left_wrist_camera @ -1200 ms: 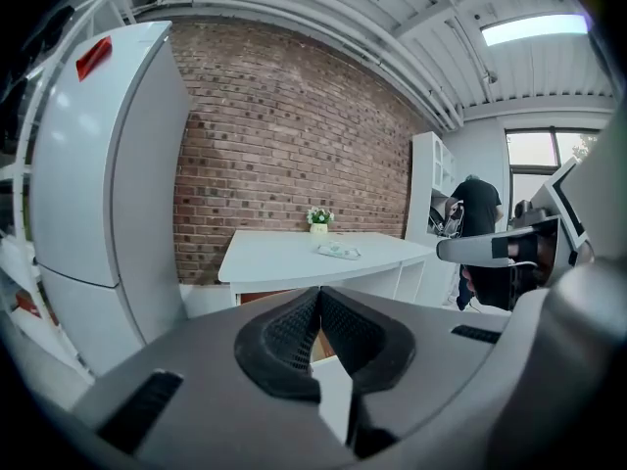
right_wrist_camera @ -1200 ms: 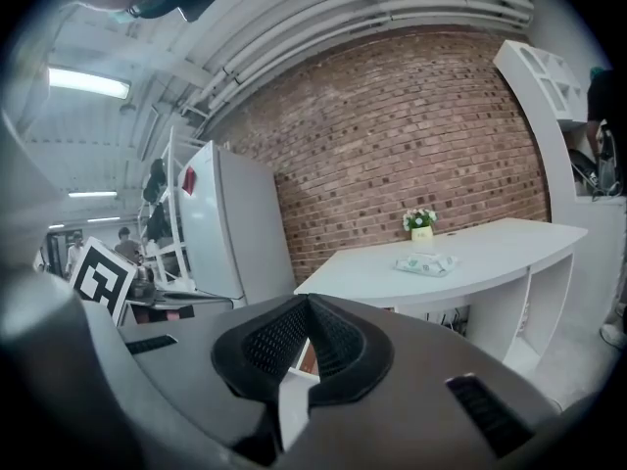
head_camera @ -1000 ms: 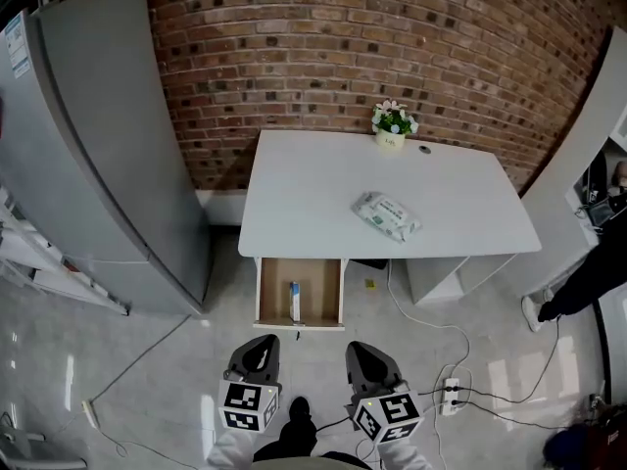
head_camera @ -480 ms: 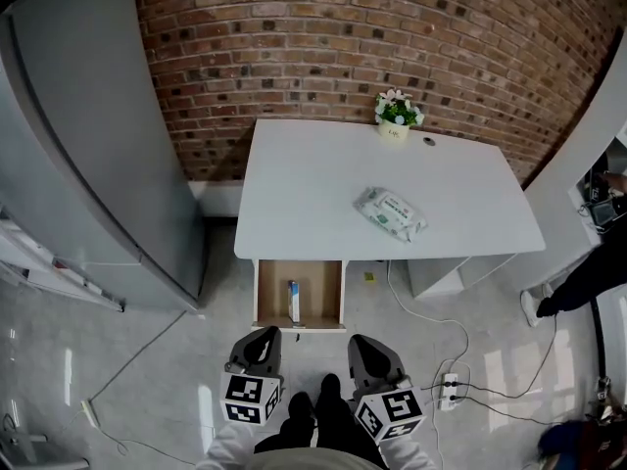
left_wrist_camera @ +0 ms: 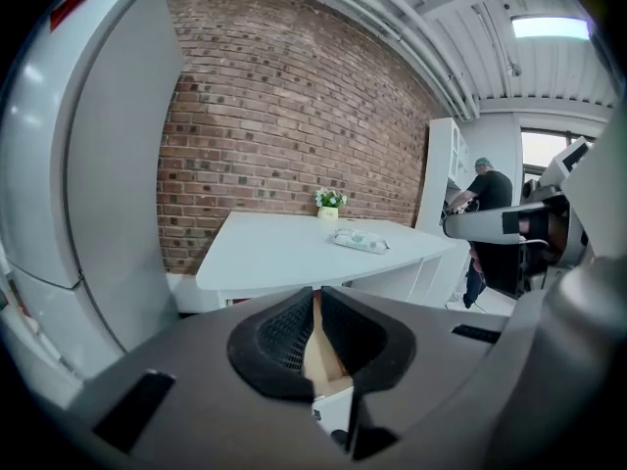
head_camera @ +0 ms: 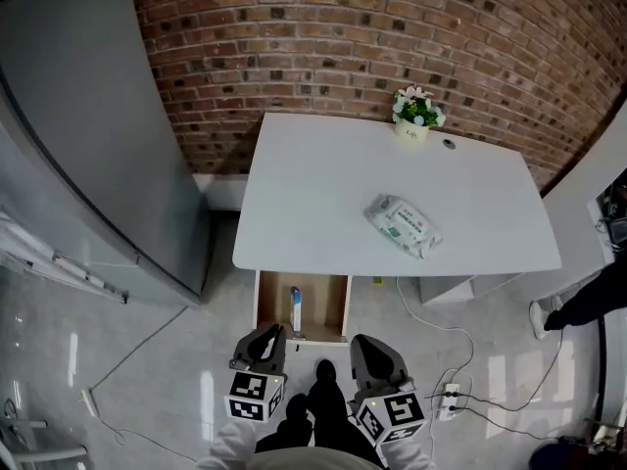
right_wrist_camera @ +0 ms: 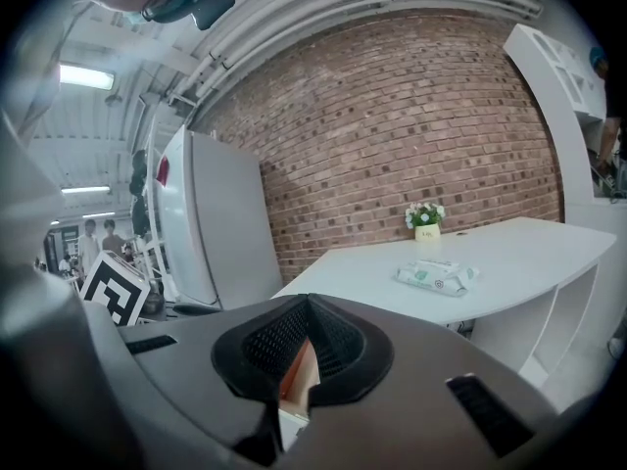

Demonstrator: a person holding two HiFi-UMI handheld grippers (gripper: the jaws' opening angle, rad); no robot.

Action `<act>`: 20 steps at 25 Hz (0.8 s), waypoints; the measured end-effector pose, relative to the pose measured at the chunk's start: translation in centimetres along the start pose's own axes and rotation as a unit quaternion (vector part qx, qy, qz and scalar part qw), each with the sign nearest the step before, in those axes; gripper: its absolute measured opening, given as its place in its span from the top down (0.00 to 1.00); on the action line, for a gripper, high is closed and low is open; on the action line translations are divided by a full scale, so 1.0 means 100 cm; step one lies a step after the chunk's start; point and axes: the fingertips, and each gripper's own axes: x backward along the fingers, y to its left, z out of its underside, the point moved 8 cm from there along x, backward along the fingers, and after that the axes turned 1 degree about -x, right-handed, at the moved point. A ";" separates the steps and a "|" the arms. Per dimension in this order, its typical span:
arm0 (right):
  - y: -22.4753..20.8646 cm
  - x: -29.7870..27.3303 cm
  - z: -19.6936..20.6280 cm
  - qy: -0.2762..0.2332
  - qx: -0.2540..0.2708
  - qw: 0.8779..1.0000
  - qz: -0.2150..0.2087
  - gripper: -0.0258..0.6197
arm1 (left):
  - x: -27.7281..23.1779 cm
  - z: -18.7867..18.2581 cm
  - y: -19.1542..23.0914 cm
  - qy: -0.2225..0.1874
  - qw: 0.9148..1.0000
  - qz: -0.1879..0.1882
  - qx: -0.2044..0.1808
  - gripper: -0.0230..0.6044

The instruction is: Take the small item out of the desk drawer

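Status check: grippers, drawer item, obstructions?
Left gripper and right gripper shut, empty, short of the open drawer. Small item inside, untouched. Nothing blocking.

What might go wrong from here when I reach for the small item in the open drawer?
Both the left gripper and the right gripper have their jaws shut; unopened, either would likely push the small item around the drawer. The item's far end sits near the front edge of the desk, which a gripper could bump. On the floor to the right lie cables, a possible trip.
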 end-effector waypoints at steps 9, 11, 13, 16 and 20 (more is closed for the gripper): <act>-0.041 -0.031 0.011 0.040 -0.013 0.999 -0.009 0.92 | -0.063 0.018 0.005 0.056 0.998 -0.011 0.007 0.85; -0.050 -0.038 0.015 0.046 -0.017 0.999 -0.011 0.92 | -0.076 0.024 0.007 0.070 0.997 -0.016 0.009 0.81; -0.058 -0.044 0.019 0.052 -0.020 0.998 -0.014 0.92 | -0.087 0.029 0.009 0.082 0.996 -0.020 0.011 0.80; -0.069 -0.055 0.023 0.060 -0.021 0.998 -0.019 0.92 | -0.104 0.040 0.010 0.099 0.995 -0.023 0.015 0.77; -0.080 -0.069 0.032 0.069 -0.024 0.997 -0.025 0.92 | -0.122 0.057 0.014 0.135 0.990 -0.031 0.021 0.75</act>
